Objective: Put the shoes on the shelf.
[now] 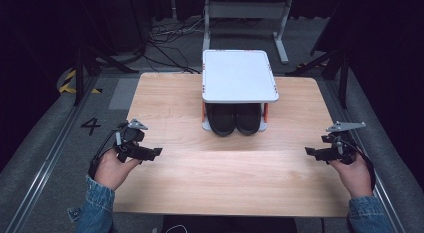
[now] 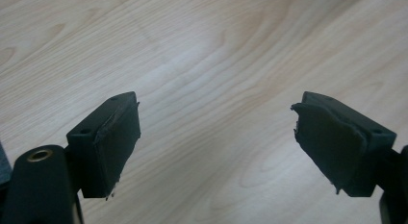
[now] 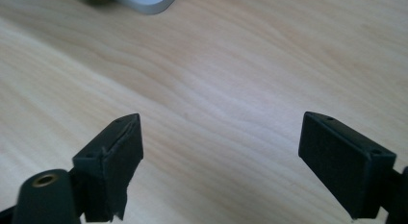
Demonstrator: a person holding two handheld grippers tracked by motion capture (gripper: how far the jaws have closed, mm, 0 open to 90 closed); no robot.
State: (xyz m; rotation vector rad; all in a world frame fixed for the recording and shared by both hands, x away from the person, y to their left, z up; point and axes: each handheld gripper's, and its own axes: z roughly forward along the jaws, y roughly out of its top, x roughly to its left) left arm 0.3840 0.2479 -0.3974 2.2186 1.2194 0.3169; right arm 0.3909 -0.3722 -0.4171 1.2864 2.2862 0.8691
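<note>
High view: the left hand-held gripper (image 1: 150, 153) and the right hand-held gripper (image 1: 312, 152) hung low over the pale wooden table (image 1: 165, 93), well apart, one near each side edge, both empty. A pair of black slip-on shoes (image 1: 234, 118) stood side by side, toes toward the person, under the small white two-tier rack with orange posts (image 1: 239, 75) at the far middle of the table. Both grippers were well short of the shoes.

Left gripper view: jaws stood wide apart over bare wood, holding nothing. One pad (image 2: 332, 147) showed frayed, lifting edges.

Right gripper view: jaws likewise spread wide, nothing between them; a rounded grey corner of the rack base (image 3: 144, 0) lay ahead.

Judgement: the rack's top shelf overhung the shoes, and the posts flanked them; a steep approach would likely strike the shelf. Worn padding could let a shoe slip. Floor cables (image 1: 170, 38) behind the table posed no obstruction.
</note>
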